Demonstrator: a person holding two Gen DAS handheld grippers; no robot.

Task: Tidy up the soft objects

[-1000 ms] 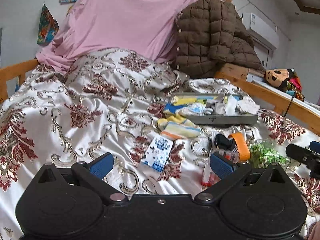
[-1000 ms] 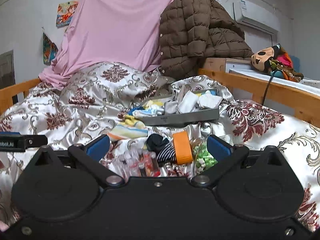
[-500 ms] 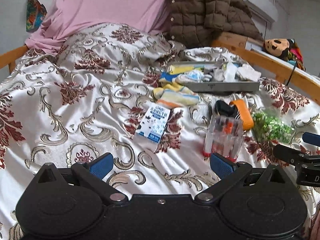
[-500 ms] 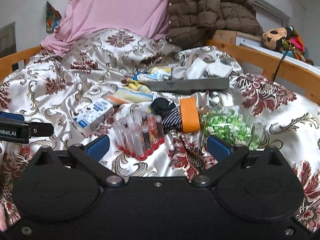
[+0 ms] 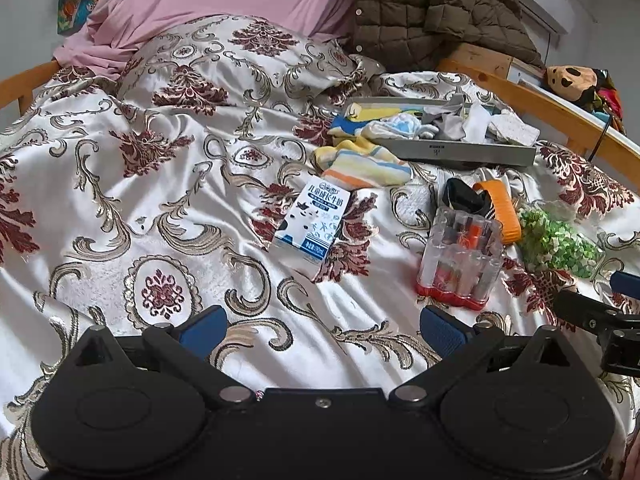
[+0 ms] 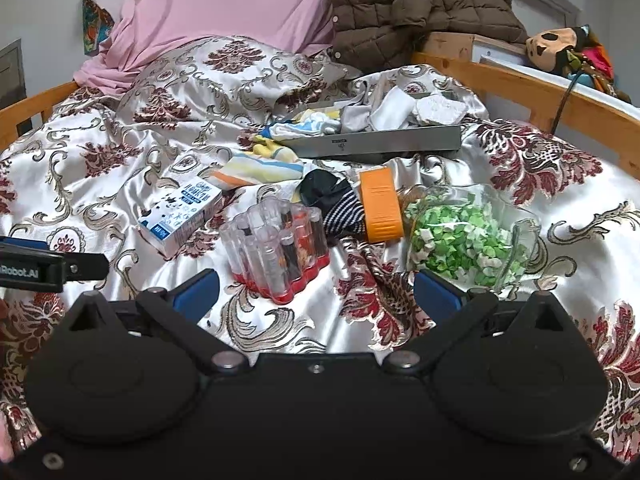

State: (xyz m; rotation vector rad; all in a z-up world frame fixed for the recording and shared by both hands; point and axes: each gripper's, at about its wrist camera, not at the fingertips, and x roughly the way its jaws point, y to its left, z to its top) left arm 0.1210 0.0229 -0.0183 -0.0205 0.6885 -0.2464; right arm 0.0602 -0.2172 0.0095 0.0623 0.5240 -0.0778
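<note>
Your striped sock (image 6: pixel 256 170), soft knit in yellow, blue and orange bands, lies crumpled just left of centre in the right wrist view, against the near left corner of the grey tray (image 6: pixel 384 141). That shallow, hard-edged tray sits in the upper middle and already holds a heap of pale socks and cloths (image 6: pixel 394 110). Below it a black-and-white striped sock (image 6: pixel 340 210) is bunched against a rigid orange ribbed piece (image 6: pixel 380 204). Around these lie harder things: a glossy milk carton (image 6: pixel 182 214), a clear pack of tubes with a red base (image 6: pixel 280 248), and a clear bag of green bits (image 6: pixel 464 236), all on slick patterned satin (image 6: pixel 120 168).

Your right gripper (image 6: pixel 316 290) hangs released, blue pads spread wide and empty, above the tube pack. Your left gripper (image 5: pixel 322 326) is likewise spread and empty over bare satin.

Only the left wrist view shows the carton's printed face (image 5: pixel 316 216) front-on, and the right gripper's finger at the frame's right edge.
</note>
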